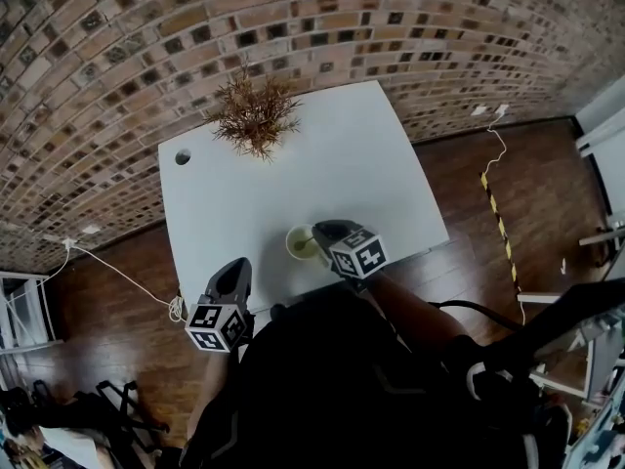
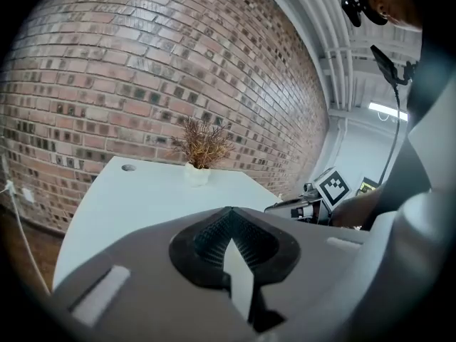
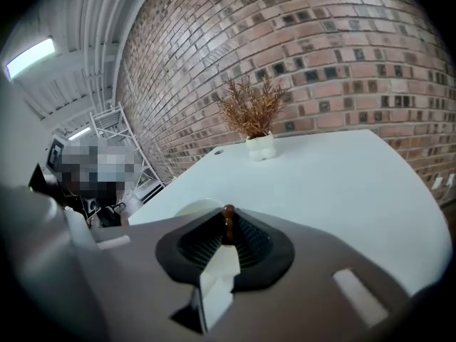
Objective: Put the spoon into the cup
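A pale green cup [image 1: 301, 244] stands near the front edge of the white table [image 1: 361, 164]. My right gripper [image 1: 327, 234] hovers at the cup's right rim, shut on a thin brown spoon. The spoon's rounded handle tip [image 3: 229, 218] sticks up between the jaws in the right gripper view, where the cup's rim [image 3: 198, 206] peeks over the gripper body. My left gripper [image 1: 234, 277] is at the table's front left edge, apart from the cup. Its jaws are shut with nothing between them [image 2: 229, 235]. The spoon's bowl is hidden.
A dried plant in a small white pot [image 1: 256, 117] stands at the table's far side, with a round cable hole [image 1: 183, 156] at the far left corner. White cables [image 1: 117, 274] and a yellow-black strip [image 1: 496, 213] lie on the wooden floor. A brick wall [image 1: 146, 27] is behind.
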